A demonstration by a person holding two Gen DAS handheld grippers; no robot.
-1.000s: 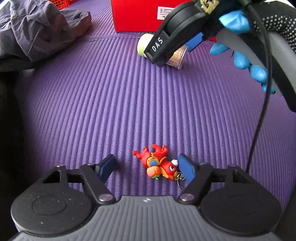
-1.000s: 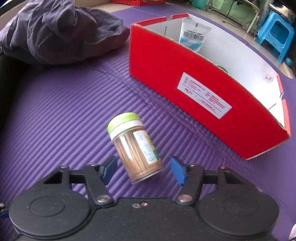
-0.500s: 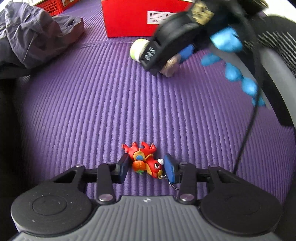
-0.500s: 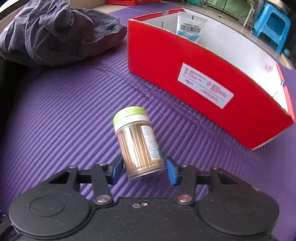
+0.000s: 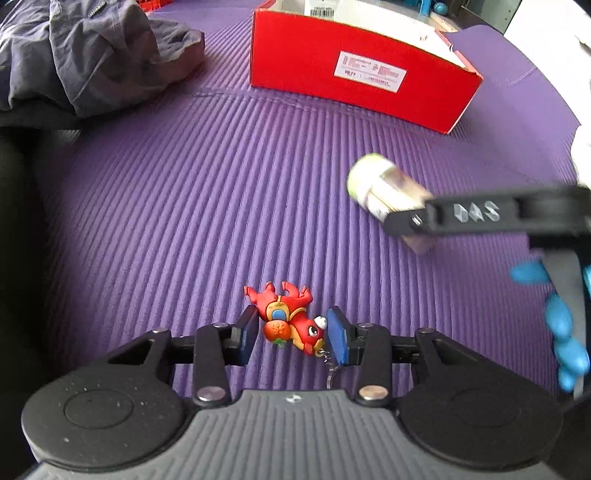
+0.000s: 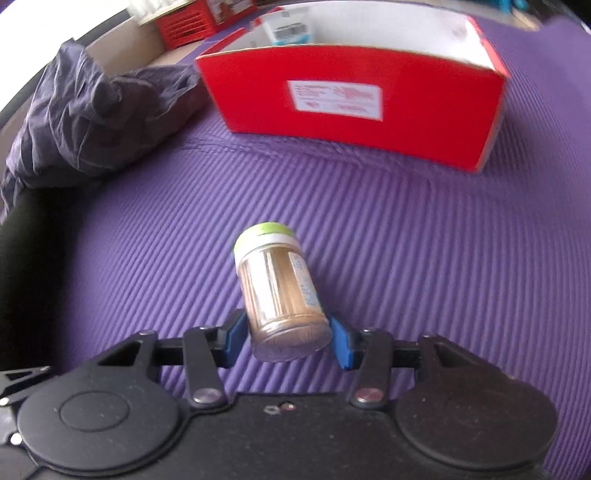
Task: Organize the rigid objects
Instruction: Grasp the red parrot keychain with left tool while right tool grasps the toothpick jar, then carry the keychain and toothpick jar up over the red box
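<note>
My left gripper (image 5: 291, 334) is shut on a small red toy figure keychain (image 5: 290, 321), its blue pads pressing both sides, above the purple mat (image 5: 184, 221). My right gripper (image 6: 286, 338) is shut on a clear toothpick jar with a green lid (image 6: 277, 288) and holds it off the mat, lid pointing away. The jar also shows, blurred, in the left wrist view (image 5: 384, 192), held by the right gripper's black finger. A red cardboard box (image 5: 354, 70) stands open at the back of the mat and also shows in the right wrist view (image 6: 351, 99).
A crumpled dark grey cloth (image 5: 85, 51) lies at the back left, also in the right wrist view (image 6: 92, 118). The box holds a white packet (image 6: 288, 31). A red crate (image 6: 184, 22) stands beyond the mat. A blue-gloved hand (image 5: 561, 317) is at right.
Both grippers have closed on their objects and lifted. The right gripper with the jar swung down and right in the left view. The box front now faces both cameras squarely.
</note>
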